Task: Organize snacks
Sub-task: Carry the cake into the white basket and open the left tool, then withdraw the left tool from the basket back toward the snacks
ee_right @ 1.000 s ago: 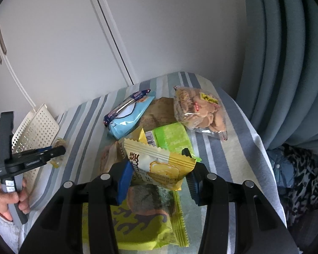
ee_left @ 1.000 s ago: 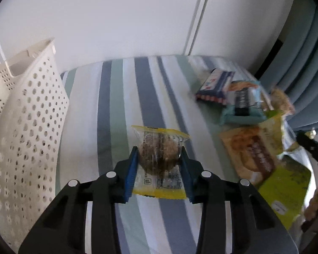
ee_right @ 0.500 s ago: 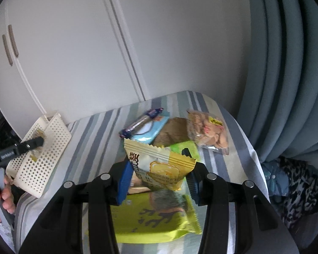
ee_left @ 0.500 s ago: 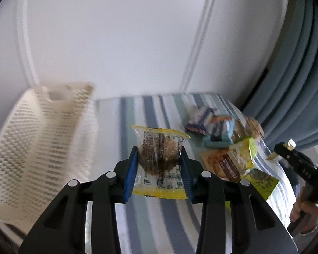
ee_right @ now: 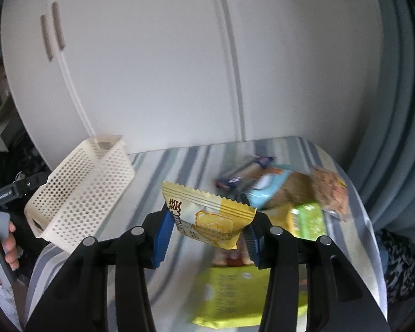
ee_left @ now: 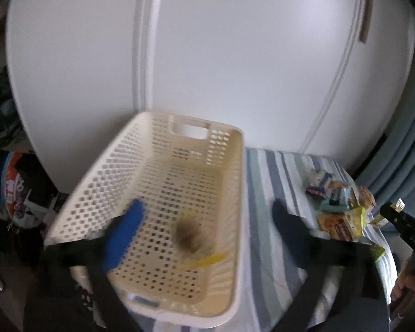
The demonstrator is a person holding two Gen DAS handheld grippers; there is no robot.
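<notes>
a small snack packet (ee_left: 192, 238), blurred, with a brown round piece and a yellow edge, sits inside the cream basket (ee_left: 236, 193), over the perforated floor near its right wall. the left tongs (ee_left: 204, 215) are spread wide above the basket, one blue pad at the left and the dark finger at the right, with nothing between them.

the right tongs (ee_right: 207, 235) are pinching a yellow and white snack bag (ee_right: 207, 215) with a zigzag top edge, held up above the surface. below and behind it lies the pile of other snacks: a lime green bag (ee_right: 229, 298) nearest the camera, a green and yellow packet (ee_right: 307, 218), a light blue packet (ee_right: 265, 182), a dark blue wrapped bar (ee_right: 243, 171) and a clear bag of brown biscuits (ee_right: 332, 188) towards the right edge. motion blur softens most of them.

everything rests on a counter (ee_right: 185, 160) covered with a cloth striped in blue, pale green and white. the basket stands at its left end, well apart from the pile. behind the counter are white cupboard doors (ee_right: 152, 69) with long handles, and blue-grey curtains (ee_right: 395, 110) hang at the right. dark clutter fills the space left of the basket. a hand (ee_right: 2, 251) grips the left handle at the edge of the right view.
</notes>
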